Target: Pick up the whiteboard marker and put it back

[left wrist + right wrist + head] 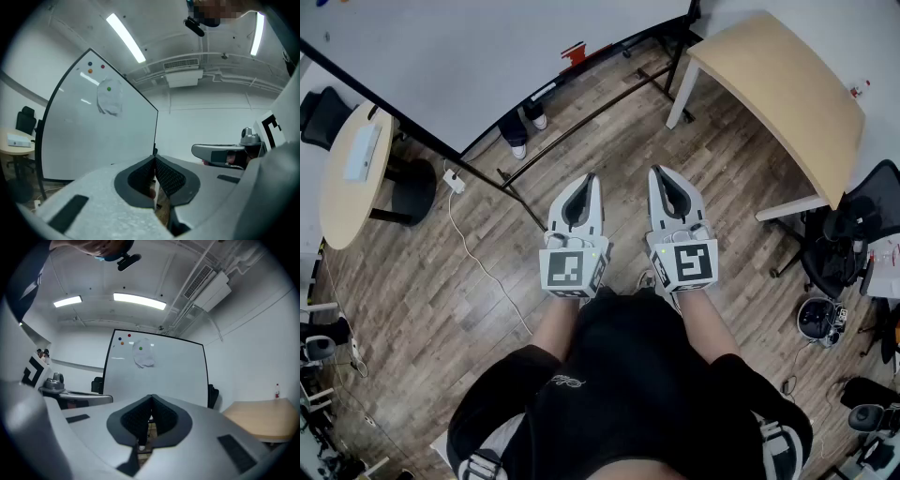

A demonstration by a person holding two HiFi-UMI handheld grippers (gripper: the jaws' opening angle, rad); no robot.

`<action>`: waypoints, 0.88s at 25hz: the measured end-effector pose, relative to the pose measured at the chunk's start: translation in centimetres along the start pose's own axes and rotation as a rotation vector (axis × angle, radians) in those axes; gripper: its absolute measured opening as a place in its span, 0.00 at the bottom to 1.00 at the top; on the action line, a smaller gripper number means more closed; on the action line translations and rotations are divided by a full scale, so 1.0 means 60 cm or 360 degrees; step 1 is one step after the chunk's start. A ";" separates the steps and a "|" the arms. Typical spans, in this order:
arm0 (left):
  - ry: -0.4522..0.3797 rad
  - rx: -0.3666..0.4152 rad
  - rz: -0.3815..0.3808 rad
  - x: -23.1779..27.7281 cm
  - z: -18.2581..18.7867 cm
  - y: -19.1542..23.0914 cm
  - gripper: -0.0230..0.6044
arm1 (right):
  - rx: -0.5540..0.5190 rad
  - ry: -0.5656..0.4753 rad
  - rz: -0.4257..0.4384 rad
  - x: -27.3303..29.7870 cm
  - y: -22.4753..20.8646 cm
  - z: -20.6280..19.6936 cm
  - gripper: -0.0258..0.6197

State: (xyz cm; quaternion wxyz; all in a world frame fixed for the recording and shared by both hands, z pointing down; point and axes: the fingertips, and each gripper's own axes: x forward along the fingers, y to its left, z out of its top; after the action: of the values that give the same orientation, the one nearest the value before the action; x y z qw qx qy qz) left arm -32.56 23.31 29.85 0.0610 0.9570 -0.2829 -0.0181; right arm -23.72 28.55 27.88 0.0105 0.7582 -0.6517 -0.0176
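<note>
In the head view, the left gripper [590, 178] and right gripper [657, 172] were held side by side, facing the whiteboard [459, 56], both jaws closed and empty.

Whiteboard [441, 56]: large, white, dark-framed, standing upright on a floor stand; we note coloured dots [125, 339] and a faint smear [144, 357] near its top
Whiteboard marker: we cannot pick it out with certainty in any view
Possible candidates: a small red item [573, 52] and a pale oblong item [543, 91], both lying along the board's lower edge, too small for us to identify
</note>
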 end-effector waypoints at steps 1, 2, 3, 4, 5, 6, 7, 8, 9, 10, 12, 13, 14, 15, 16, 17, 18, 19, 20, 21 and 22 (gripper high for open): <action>0.0007 -0.0003 0.0000 0.000 -0.004 0.003 0.04 | -0.0013 -0.0001 0.0006 0.003 0.004 -0.001 0.04; 0.0014 -0.0006 -0.0002 -0.001 -0.008 0.006 0.04 | -0.0024 -0.0001 0.0012 0.005 0.009 -0.003 0.04; 0.0022 -0.0007 -0.0005 -0.004 -0.012 0.008 0.04 | -0.0030 0.0002 0.0017 0.006 0.014 -0.005 0.04; 0.0030 -0.0008 -0.0012 -0.007 -0.016 0.011 0.04 | -0.0028 0.0009 0.0021 0.006 0.020 -0.009 0.04; 0.0037 -0.0009 -0.0020 -0.012 -0.019 0.014 0.04 | -0.0021 0.0020 0.0025 0.006 0.028 -0.014 0.04; 0.0044 -0.0011 -0.0029 -0.017 -0.022 0.018 0.04 | -0.0015 0.0035 0.0024 0.006 0.035 -0.021 0.04; 0.0049 -0.0014 -0.0037 -0.021 -0.024 0.023 0.04 | -0.0013 0.0052 0.0017 0.007 0.042 -0.027 0.04; 0.0054 -0.0017 -0.0044 -0.025 -0.026 0.030 0.04 | -0.0017 0.0069 0.0005 0.007 0.049 -0.034 0.04; 0.0060 -0.0022 -0.0050 -0.029 -0.030 0.037 0.04 | -0.0021 0.0083 -0.0005 0.008 0.056 -0.040 0.04; 0.0067 -0.0027 -0.0055 -0.033 -0.034 0.044 0.05 | -0.0020 0.0092 -0.0010 0.009 0.062 -0.045 0.04; 0.0078 -0.0040 -0.0068 -0.041 -0.043 0.057 0.04 | -0.0013 0.0101 -0.0015 0.012 0.073 -0.054 0.04; 0.0085 -0.0047 -0.0074 -0.045 -0.048 0.062 0.04 | -0.0011 0.0106 -0.0018 0.013 0.078 -0.058 0.04; 0.0095 -0.0056 -0.0079 -0.049 -0.054 0.067 0.04 | -0.0012 0.0115 -0.0021 0.014 0.082 -0.063 0.04; 0.0109 -0.0068 -0.0082 -0.051 -0.060 0.073 0.04 | -0.0013 0.0128 -0.0021 0.017 0.087 -0.068 0.04; 0.0123 -0.0080 -0.0084 -0.052 -0.066 0.079 0.04 | -0.0016 0.0143 -0.0016 0.020 0.091 -0.073 0.04; 0.0135 -0.0092 -0.0086 -0.054 -0.070 0.084 0.04 | -0.0022 0.0160 -0.0007 0.024 0.096 -0.078 0.04; 0.0141 -0.0099 -0.0086 -0.054 -0.074 0.090 0.04 | -0.0030 0.0176 0.0003 0.028 0.100 -0.083 0.04; 0.0145 -0.0103 -0.0081 -0.053 -0.077 0.095 0.04 | -0.0036 0.0188 0.0014 0.033 0.103 -0.087 0.04; 0.0147 -0.0104 -0.0071 -0.048 -0.079 0.101 0.05 | -0.0039 0.0196 0.0024 0.041 0.102 -0.091 0.04; 0.0150 -0.0106 -0.0060 -0.040 -0.082 0.106 0.04 | -0.0039 0.0199 0.0033 0.050 0.099 -0.094 0.04; 0.0154 -0.0106 -0.0051 -0.030 -0.086 0.112 0.04 | -0.0036 0.0199 0.0039 0.060 0.095 -0.097 0.04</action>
State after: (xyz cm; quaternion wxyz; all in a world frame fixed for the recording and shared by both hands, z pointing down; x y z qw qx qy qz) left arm -37.33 19.27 35.80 0.1063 0.9586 -0.2636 0.0178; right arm -28.55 24.10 33.89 0.0599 0.7496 -0.6588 0.0224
